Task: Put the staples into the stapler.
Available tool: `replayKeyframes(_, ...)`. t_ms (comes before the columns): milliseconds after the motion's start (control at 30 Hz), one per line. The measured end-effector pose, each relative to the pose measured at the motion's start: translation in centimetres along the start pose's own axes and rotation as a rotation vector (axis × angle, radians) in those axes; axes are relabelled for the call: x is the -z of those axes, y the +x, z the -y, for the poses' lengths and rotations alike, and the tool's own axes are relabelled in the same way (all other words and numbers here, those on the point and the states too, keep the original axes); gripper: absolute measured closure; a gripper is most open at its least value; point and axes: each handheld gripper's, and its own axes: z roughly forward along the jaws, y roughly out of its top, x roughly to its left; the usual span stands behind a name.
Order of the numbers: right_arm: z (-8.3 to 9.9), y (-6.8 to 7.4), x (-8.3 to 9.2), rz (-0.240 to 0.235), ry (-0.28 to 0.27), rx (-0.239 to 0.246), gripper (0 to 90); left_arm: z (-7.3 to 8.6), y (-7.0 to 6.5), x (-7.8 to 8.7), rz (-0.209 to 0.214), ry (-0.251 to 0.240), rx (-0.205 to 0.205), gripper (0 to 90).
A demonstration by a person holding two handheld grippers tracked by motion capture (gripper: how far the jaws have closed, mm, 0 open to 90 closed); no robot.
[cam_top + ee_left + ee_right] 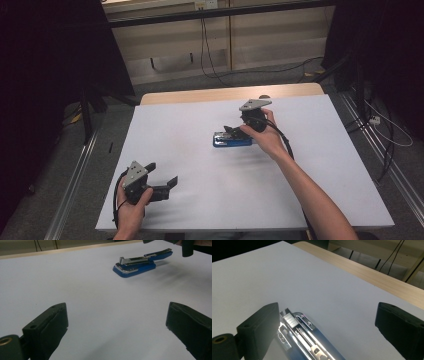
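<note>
Nearest to me, at the near left corner of the counter, my left tongs hang with their jaws spread wide and nothing between them, just above the white surface and well apart from the work. From their own view the blue stapler lies far off on the bare top, its upper arm lifted a little off the base at the end where my other hand is. My right tongs are over toward the middle of the counter, slightly right of centre, jaws also spread, and they sit right at the stapler. In the right gripper view the left jaw stands close against the side of the shiny metal magazine while the right jaw is well clear of it, so the stapler is not centred between them; whether the left pad actually touches the metal I cannot tell. I judge that I am lining up to take hold of the stapler, and the risk lies in that lopsided approach: if I close now, one jaw would meet it first and shove it sideways across the smooth counter, or the pads might catch just the hinged top and lever it open instead of gripping the body. Polished metal could also slip out of a shallow pinch.
</note>
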Motion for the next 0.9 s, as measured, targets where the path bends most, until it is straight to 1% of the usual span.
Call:
replayKeyframes(67,0.4,0.1,0.3,-0.006,-0.003,-0.012,5.2,0.0,0.1,0.0,0.0,0.0,0.001,4.4)
replayKeyframes(200,0.8,0.2,0.9,0.004,-0.027,-0.026,5.1,0.0,0.1,0.1,-0.001,-0.004,0.002,4.3)
replayKeyframes(300,1.1,0.2,1.5,0.03,-0.041,-0.017,4.9,0.0,0.1,0.1,-0.005,-0.008,0.011,4.3)
replayKeyframes(367,1.4,0.2,1.8,0.069,-0.04,-0.008,4.9,0.1,0.1,0.1,-0.006,-0.007,0.01,4.3)
replayKeyframes(433,1.7,0.1,2.1,0.069,-0.043,-0.024,4.4,0.1,0.2,0.1,-0.006,0.001,0.005,4.3)
replayKeyframes(500,1.9,0.1,2.5,0.085,-0.049,-0.023,4.4,0.2,0.3,0.0,-0.003,0.003,0.007,4.3)
replayKeyframes(533,2.0,0.0,2.7,0.09,-0.055,-0.032,4.4,0.2,0.4,0.0,-0.004,0.005,0.008,4.3)
replayKeyframes(600,2.1,-0.1,3.1,0.096,-0.063,-0.039,4.4,0.3,0.4,0.0,-0.007,0.004,0.018,4.3)
replayKeyframes(667,2.2,-0.2,3.6,0.115,-0.07,-0.037,4.4,0.3,0.5,0.0,-0.007,0.002,0.025,4.3)
replayKeyframes(733,2.4,-0.3,4.0,0.126,-0.076,-0.044,4.2,0.3,0.6,0.1,-0.003,0.005,0.018,4.3)
replayKeyframes(900,3.0,-0.5,4.9,0.138,-0.095,-0.054,3.6,0.2,0.2,0.0,0.001,0.007,-0.005,4.3)
